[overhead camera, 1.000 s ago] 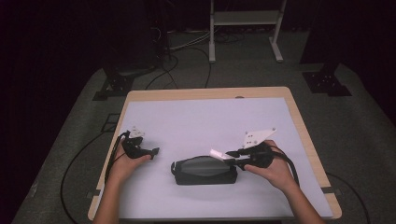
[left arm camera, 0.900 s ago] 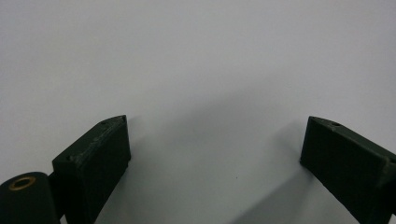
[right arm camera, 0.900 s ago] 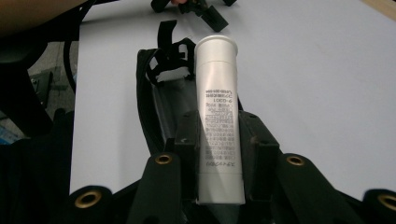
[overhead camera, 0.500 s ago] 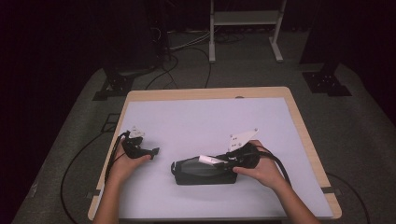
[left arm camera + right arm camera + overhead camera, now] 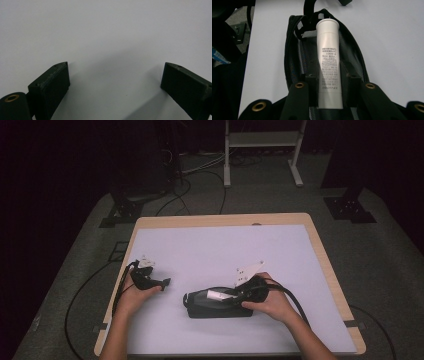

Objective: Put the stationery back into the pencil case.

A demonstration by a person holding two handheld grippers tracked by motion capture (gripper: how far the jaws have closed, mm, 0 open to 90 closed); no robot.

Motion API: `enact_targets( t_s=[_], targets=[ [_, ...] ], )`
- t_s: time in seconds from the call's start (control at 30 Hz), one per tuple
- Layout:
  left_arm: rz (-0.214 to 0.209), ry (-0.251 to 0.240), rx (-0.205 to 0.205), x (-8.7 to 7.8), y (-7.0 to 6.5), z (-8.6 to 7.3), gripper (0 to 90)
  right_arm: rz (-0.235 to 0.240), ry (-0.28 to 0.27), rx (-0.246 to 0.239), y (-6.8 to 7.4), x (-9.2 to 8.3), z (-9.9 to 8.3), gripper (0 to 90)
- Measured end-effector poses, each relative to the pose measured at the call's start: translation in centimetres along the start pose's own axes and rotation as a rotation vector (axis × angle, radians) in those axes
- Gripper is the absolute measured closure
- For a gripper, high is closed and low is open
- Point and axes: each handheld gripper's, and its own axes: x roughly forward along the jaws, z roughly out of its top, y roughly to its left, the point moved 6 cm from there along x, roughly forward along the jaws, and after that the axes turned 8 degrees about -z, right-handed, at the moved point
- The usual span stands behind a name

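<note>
Here, the right tool [image 5: 329, 82] is clenched on a white tube [image 5: 329, 60], holding it lengthwise over the unzipped black pouch [image 5: 220, 303] on the near surface [image 5: 225, 250]. Left of it, the left tool [image 5: 115, 87] rests released.

A rectangular table with a light wooden rim [image 5: 320, 245] carries a large pale lilac sheet [image 5: 225, 250] over almost all its top. On this sheet, near the front edge, lies a black zippered fabric pouch [image 5: 200, 307], open.

Right gripper [image 5: 231, 296] clamped; left gripper [image 5: 165, 281] gapes wide.
</note>
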Motion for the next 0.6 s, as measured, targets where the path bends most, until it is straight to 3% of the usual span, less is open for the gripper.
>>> enact_targets(
  t_s=[0.3, 0.6],
  targets=[
    [0.001, 0.003, 0.002, -0.02, 0.01, -0.01, 7.3, 0.012, 0.019, -0.008, 0.41, 0.94, -0.25, 69.9],
    [-0.001, 0.003, 0.002, -0.01, 0.03, 0.0, 7.3, 0.012, -0.018, 0.003, 0.45, 0.19, 0.06, 66.4]
  ],
)
